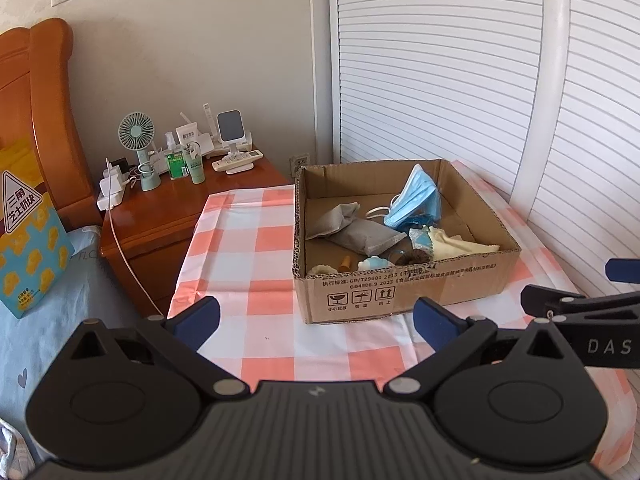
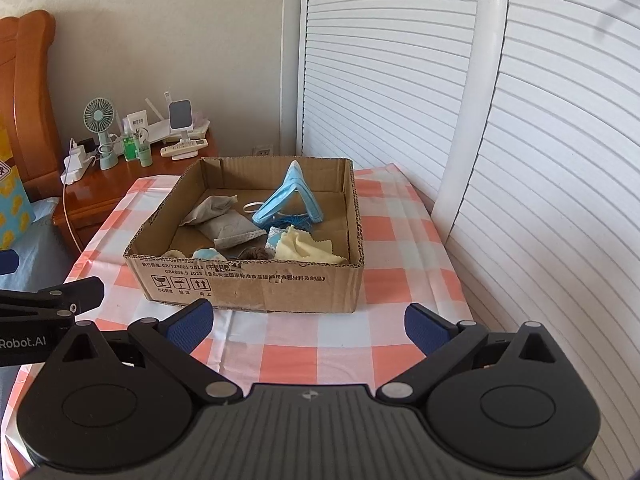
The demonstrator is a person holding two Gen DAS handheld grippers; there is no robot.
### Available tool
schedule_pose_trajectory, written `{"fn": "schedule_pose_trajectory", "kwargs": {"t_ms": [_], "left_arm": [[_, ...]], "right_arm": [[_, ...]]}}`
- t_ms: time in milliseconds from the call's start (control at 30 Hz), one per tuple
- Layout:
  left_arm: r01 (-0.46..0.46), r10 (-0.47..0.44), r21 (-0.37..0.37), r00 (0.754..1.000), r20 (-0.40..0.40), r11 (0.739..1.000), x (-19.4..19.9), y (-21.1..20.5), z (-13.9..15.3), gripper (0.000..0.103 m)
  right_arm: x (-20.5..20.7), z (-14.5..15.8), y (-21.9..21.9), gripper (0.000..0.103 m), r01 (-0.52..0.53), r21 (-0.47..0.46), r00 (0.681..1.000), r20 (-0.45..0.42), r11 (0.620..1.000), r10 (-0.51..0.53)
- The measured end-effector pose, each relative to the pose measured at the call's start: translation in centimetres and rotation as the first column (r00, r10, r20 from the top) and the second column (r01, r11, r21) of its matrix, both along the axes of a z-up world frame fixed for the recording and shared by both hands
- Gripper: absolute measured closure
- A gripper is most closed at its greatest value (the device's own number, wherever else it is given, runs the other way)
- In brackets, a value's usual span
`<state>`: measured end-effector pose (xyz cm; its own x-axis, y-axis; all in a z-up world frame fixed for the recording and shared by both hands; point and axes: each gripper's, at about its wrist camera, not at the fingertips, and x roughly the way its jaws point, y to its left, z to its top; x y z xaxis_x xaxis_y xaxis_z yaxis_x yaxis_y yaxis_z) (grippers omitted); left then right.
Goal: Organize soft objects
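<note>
Inside one cardboard box on the checked worktop, two grey pouches, one blue mask and one cream cloth are counted; smaller items at the near wall are partly hidden, perhaps a hair tie. Both the left gripper and the right gripper are held apart, empty, short of the box.

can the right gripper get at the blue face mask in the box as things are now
Probably yes. The right gripper is open and empty in front of the box, which has no lid. The mask stands tented on top, uncovered; only the near wall must be cleared.
</note>
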<state>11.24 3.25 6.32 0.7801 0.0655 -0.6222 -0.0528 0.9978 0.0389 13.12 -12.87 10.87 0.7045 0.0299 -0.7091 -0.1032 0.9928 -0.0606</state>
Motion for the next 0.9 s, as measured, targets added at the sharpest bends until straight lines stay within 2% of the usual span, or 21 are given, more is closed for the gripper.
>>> {"fn": "schedule_pose_trajectory", "kwargs": {"t_ms": [900], "left_arm": [[-0.005,0.005,0.001,1.000,-0.006,1.000,-0.07,-0.49,0.23,0.001]], "right_arm": [[-0.11,0.04,-0.29,0.000,0.002,0.001,1.000,0.003,1.000,-0.002]]}}
